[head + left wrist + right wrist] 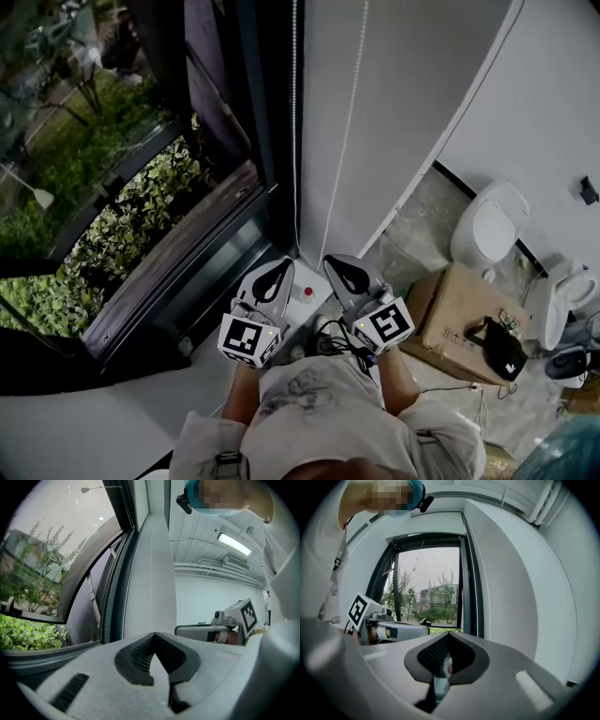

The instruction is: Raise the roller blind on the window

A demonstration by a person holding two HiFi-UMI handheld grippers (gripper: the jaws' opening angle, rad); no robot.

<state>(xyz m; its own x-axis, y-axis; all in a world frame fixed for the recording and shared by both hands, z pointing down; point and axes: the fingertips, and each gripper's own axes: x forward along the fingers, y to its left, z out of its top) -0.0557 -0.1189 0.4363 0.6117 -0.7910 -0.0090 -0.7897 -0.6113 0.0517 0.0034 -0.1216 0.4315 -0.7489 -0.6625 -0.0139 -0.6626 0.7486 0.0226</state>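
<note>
Head view: window (pixel 112 187) is set at frame left, w/ bead chain (pixel 295 112) hung just right of it, top centre down to mid-frame. Left gripper (pixel 279 270) & right gripper (pixel 341 266) are seen side by side at bottom centre, apart, below the chain. Cardboard box (pixel 450 314) is placed lower right, w/ bag (pixel 499 349) on it; toilet (pixel 492 220) is set above it at frame right.

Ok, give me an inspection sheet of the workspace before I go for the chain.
Surface: marbled floor, crowded at right.
Job's things: bead chain hangs beside the window; blind itself not made out.
Clutter: cardboard box with black bag at its corner; toilet.
Grippers: left gripper and right gripper both shut, empty, clear of the chain.
Cables: black cable under the grippers.
Surroundings: greenery outside.
</note>
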